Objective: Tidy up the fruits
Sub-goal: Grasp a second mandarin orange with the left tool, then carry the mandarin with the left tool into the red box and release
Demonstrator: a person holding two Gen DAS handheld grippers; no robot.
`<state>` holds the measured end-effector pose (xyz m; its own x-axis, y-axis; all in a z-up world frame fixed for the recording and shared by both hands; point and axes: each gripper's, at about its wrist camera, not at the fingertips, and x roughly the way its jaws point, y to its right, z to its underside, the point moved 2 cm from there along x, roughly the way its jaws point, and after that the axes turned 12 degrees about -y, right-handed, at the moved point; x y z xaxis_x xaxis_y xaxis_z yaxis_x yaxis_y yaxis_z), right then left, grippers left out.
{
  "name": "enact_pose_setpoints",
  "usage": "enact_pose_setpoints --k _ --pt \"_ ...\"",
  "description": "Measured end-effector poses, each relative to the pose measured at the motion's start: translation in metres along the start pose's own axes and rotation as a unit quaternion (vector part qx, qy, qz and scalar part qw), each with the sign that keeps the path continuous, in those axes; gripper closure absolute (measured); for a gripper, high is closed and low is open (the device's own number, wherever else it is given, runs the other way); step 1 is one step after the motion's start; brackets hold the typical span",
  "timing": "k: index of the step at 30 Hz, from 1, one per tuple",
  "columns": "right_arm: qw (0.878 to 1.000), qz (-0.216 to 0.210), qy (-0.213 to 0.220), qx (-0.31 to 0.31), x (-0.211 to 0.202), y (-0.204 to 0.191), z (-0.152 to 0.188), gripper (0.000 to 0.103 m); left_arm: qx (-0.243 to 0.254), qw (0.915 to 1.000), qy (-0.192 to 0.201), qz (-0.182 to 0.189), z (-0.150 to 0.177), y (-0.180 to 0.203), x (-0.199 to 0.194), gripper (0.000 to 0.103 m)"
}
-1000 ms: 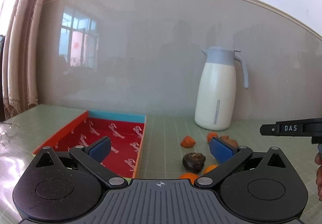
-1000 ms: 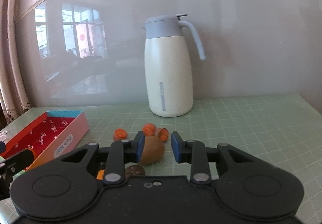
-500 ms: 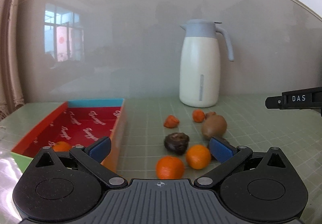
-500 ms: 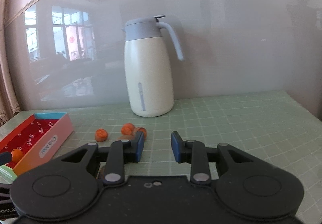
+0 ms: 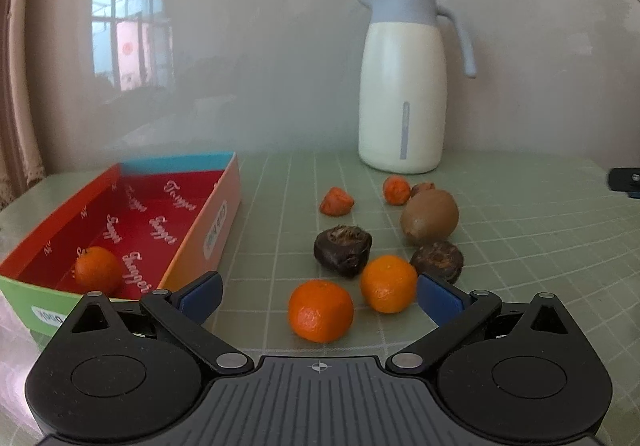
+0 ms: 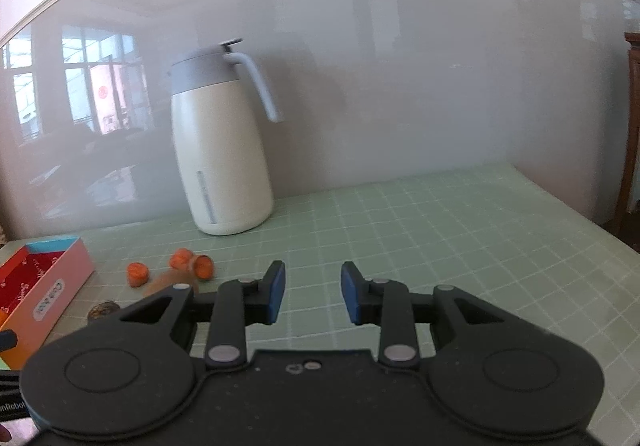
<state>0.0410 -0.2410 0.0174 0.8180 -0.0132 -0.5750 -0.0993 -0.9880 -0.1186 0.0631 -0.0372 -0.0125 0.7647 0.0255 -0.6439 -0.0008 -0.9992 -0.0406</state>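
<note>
My left gripper [image 5: 319, 296] is open and empty, its jaws wide apart above the nearest tangerine [image 5: 321, 310]. A second tangerine [image 5: 388, 283], two dark water chestnuts [image 5: 342, 249] [image 5: 437, 260], a brown kiwi [image 5: 430, 216] and small orange-red fruits [image 5: 336, 201] lie on the green mat. One tangerine [image 5: 97, 269] sits in the red box [image 5: 132, 205] at left. My right gripper [image 6: 312, 293] is open and empty over bare mat, right of the small fruits [image 6: 138, 273]; the box [image 6: 48, 286] is at its far left.
A white jug with a grey lid [image 5: 404, 85] stands at the back against the grey wall, also in the right wrist view [image 6: 222, 141]. The green gridded mat [image 6: 460, 246] stretches right to the table edge. Part of the right gripper [image 5: 624, 181] shows at the right edge.
The left gripper has swung right from the box toward the loose fruit. The right gripper has let go of the kiwi and moved right, away from the fruit.
</note>
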Motion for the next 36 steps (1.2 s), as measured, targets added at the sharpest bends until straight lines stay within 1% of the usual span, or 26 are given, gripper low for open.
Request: enact_pose_setpoints --k 3,4,5,6,7,11,12,13,15,20,31,36 --pt "1.0 0.007 0.0 0.008 -0.001 0.009 0.0 0.073 -0.005 0.9999 -0.012 -0.002 0.0 0.0 0.006 0.001" --pt "1.0 0.008 0.0 0.012 -0.001 0.012 0.0 0.073 -0.005 0.9999 -0.015 -0.003 0.001 0.001 0.007 0.01" --pt "1.0 0.009 0.0 0.016 -0.002 0.015 0.0 0.073 -0.005 0.9998 -0.021 -0.004 0.001 0.001 0.009 0.017" --pt "1.0 0.01 -0.001 0.021 -0.002 0.018 0.0 0.073 -0.006 0.9996 -0.028 -0.003 0.001 0.001 0.012 0.028" --pt "1.0 0.011 -0.001 0.025 -0.002 0.021 0.0 0.072 -0.009 0.9994 -0.035 -0.001 0.001 0.001 0.014 0.031" --pt "0.999 0.015 -0.002 0.036 -0.002 0.028 -0.001 0.072 -0.017 0.9988 -0.045 -0.002 0.002 -0.001 0.019 0.032" --pt "0.999 0.015 -0.002 0.037 -0.001 0.029 -0.001 0.072 -0.017 0.9986 -0.049 -0.004 0.002 -0.001 0.02 0.037" --pt "0.999 0.016 -0.002 0.038 -0.001 0.03 -0.001 0.072 -0.017 0.9983 -0.055 -0.003 0.002 -0.001 0.021 0.049" --pt "0.999 0.018 -0.003 0.037 -0.002 0.032 0.001 0.072 -0.014 0.9973 -0.071 0.003 0.003 0.0 0.026 0.062" --pt "0.999 0.02 -0.004 0.04 -0.001 0.033 0.001 0.071 -0.018 0.9973 -0.07 0.012 0.003 0.0 0.024 0.064" --pt "0.999 0.019 -0.01 0.038 0.002 0.029 0.001 0.071 -0.017 0.999 -0.037 0.02 -0.003 -0.009 0.001 0.064" --pt "0.999 0.02 -0.017 0.036 0.007 0.023 0.001 0.068 -0.021 0.9994 -0.021 0.017 -0.006 -0.019 -0.01 0.064"
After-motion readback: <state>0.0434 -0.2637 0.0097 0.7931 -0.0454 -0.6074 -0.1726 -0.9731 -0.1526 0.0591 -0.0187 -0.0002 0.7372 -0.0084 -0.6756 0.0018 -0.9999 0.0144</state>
